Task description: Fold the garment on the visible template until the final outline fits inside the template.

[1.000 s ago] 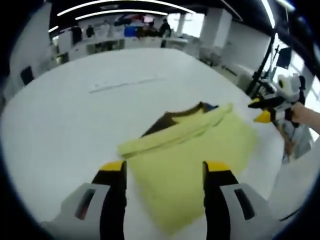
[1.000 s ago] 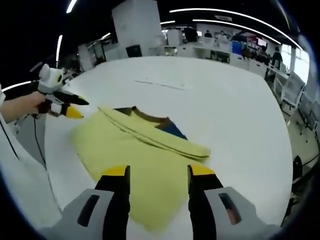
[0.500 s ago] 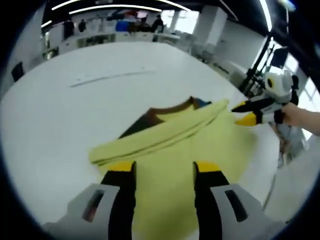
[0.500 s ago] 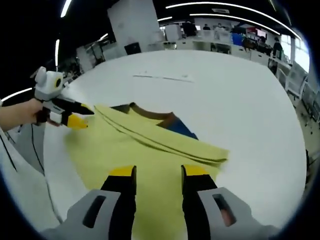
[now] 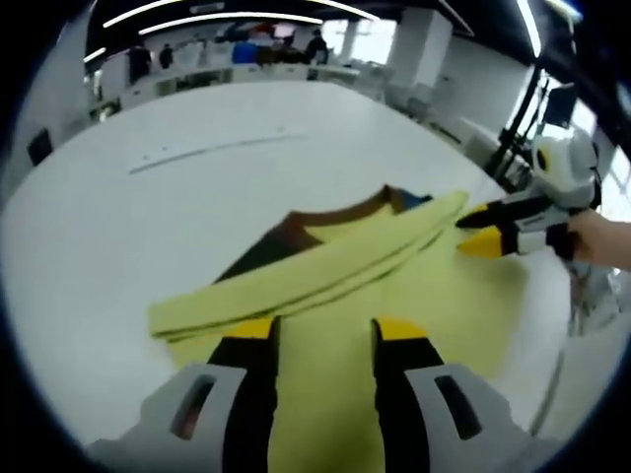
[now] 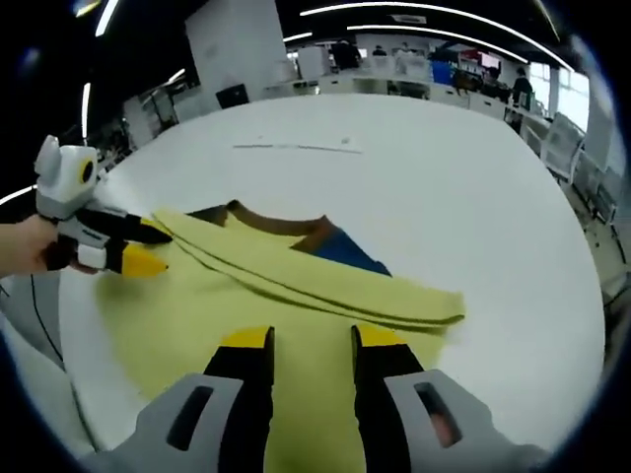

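Both cameras have drawn closer to the yellow garment [image 5: 394,296] since a second ago. It lies flat on the white counter [image 5: 148,217], just ahead of the left hand-held gripper [image 5: 325,330] and right hand-held gripper [image 6: 301,337] (both spread, pinching nothing), over a dark template [image 6: 340,248].

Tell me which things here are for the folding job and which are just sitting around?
For the job:
- yellow shirt, partly folded
- dark template under it
- left tool
- right tool

Just sitting around:
- thin strip farther along the white table
- desks in the background
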